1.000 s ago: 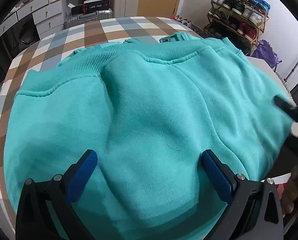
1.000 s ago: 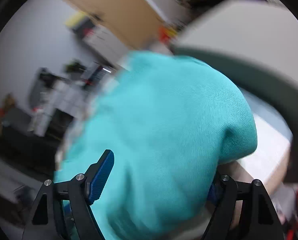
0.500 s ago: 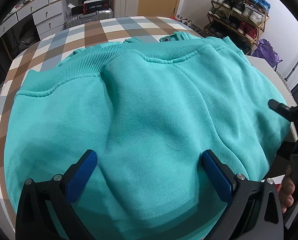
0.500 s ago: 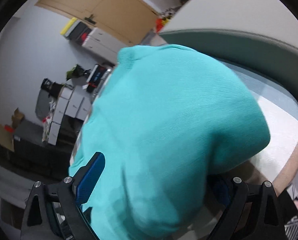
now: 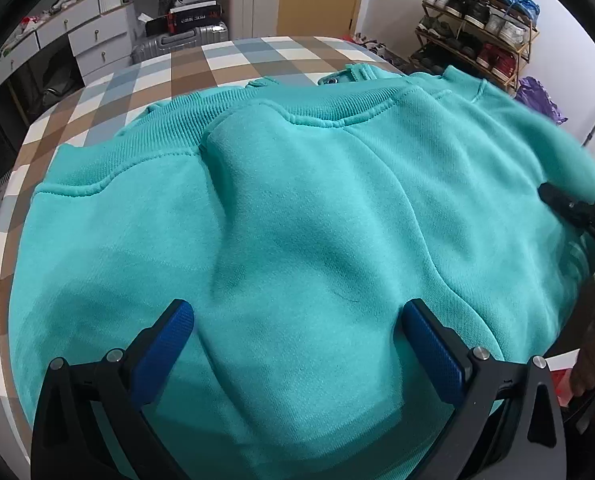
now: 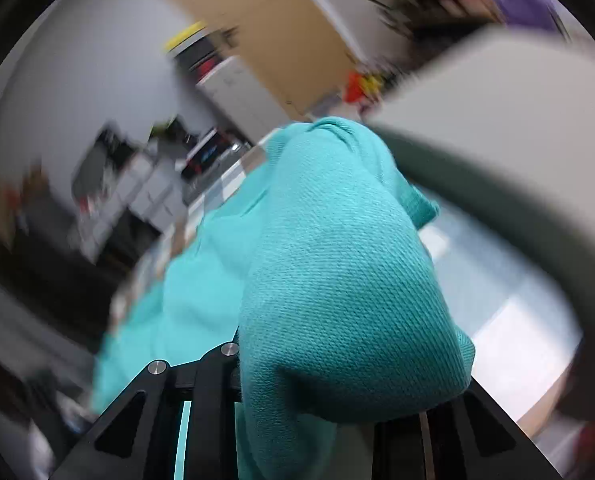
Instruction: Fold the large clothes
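A large teal sweatshirt lies spread over the checkered table, its ribbed hem at the far side. My left gripper is open, its blue pads to either side of a raised fold of the near cloth. My right gripper is shut on a bunch of the sweatshirt at its right edge; its fingertips are hidden by cloth. The right gripper also shows at the right edge of the left wrist view.
A shoe rack and a purple bag stand at the back right. Drawers and a suitcase stand behind the table. A grey rounded surface fills the right wrist view's upper right.
My right gripper has closed on the sweatshirt's right edge and lifted it, and the view has swung. The left gripper has not moved.
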Demonstrator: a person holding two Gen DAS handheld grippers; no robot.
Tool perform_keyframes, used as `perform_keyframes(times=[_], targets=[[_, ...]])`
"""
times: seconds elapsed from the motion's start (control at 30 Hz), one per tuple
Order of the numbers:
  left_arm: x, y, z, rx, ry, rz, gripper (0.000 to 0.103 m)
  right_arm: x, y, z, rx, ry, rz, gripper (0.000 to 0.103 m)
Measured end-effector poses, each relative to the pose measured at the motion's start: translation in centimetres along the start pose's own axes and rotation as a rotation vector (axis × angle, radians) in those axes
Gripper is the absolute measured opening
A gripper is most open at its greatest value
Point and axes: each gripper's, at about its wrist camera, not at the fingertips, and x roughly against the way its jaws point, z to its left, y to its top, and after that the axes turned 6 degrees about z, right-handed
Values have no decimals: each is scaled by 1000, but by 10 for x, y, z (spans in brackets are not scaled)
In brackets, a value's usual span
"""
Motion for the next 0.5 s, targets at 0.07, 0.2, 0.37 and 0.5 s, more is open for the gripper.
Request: perform_keyframes(times=[0.07,0.2,0.37,0.5], targets=[[-1,1,-5,4,-18,-1,101,11,7,6,98,-21,-12,23],[-4,4,-27,-15,-64,13,101,28,19,13,269,-110,-60,21],[-14,15,-64,-58,-101,20,101,41,30,13,404,-208,-81,21],[-24,29,-87,-86,-208,22,101,57,41,39,564,-307,-153,21]])
